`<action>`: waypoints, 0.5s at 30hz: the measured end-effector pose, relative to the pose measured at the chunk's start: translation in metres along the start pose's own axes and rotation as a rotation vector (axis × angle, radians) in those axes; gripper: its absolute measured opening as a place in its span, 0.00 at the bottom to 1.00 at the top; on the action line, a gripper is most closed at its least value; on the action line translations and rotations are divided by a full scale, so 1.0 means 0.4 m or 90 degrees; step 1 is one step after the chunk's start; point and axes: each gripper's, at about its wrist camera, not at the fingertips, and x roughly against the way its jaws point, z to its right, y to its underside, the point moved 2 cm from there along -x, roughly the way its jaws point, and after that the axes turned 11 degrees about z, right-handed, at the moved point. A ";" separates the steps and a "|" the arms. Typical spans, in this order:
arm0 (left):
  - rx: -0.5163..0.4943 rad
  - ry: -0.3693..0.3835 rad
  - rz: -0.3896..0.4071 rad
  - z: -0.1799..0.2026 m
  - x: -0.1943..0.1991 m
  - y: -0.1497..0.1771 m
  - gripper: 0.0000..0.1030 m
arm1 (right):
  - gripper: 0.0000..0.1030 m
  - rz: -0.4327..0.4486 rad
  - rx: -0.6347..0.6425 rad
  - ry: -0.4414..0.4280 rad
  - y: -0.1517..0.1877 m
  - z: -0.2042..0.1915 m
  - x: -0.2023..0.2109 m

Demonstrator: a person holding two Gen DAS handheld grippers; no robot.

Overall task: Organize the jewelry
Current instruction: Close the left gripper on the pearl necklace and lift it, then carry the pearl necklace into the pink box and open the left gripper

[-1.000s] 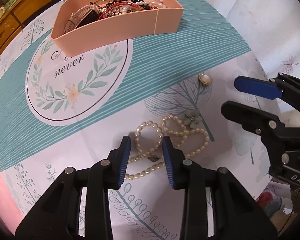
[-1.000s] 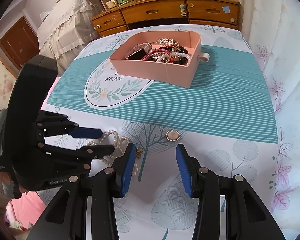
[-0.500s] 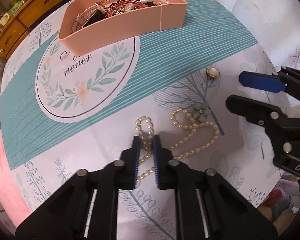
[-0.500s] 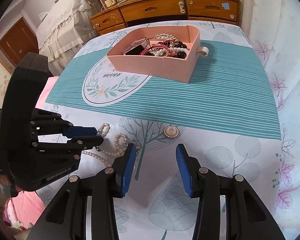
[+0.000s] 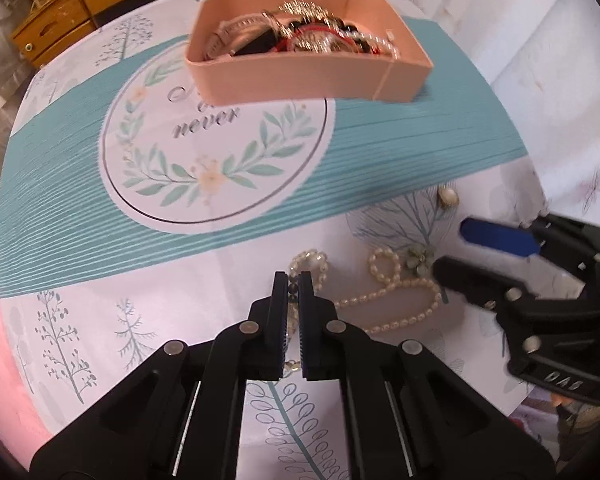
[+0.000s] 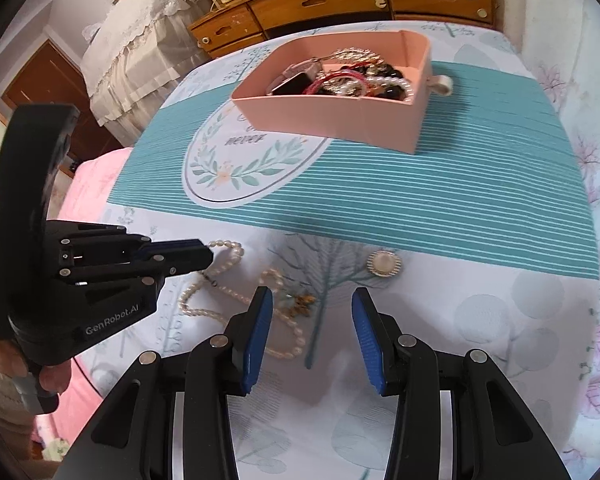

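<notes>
Gripping pearl necklace [image 5: 384, 300] at one looped end: left gripper [image 5: 294, 280] pinched nearly closed, strand caught between the blue pads [image 5: 306, 312]. Confirmed from right wrist view, left gripper [image 6: 204, 256] tip sat right on the pearls [image 6: 228, 256]. Rest of strand lay curled on white leaf-print part of tablecloth [image 5: 100, 320], near edge, running toward the right gripper [image 5: 456, 254]. Green flower pendant [image 5: 420, 258] on the strand, just beside right gripper's lower finger. Right gripper [image 6: 312, 308] spread wide, held nothing, hovered over cloth with part of the strand beside its left pad. Round pearl brooch [image 6: 383, 264] sat alone, just short of teal stripe band, apart from both grippers. Pink tray [image 6: 324, 120] stood further back on teal band, partly over printed wreath circle, piled with watch, red bangles, beads. Left wrist view blurred; exact grip point inside pads hard to read.
</notes>
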 end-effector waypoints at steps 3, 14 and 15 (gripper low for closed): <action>0.013 0.002 0.015 -0.017 0.025 -0.014 0.02 | 0.41 -0.011 0.007 -0.005 -0.004 -0.020 -0.018; 0.065 0.000 0.080 -0.085 0.162 -0.059 0.02 | 0.33 -0.031 0.059 0.030 0.003 -0.056 -0.069; 0.068 -0.001 0.086 -0.090 0.174 -0.066 0.02 | 0.27 -0.029 0.068 0.038 0.001 -0.059 -0.071</action>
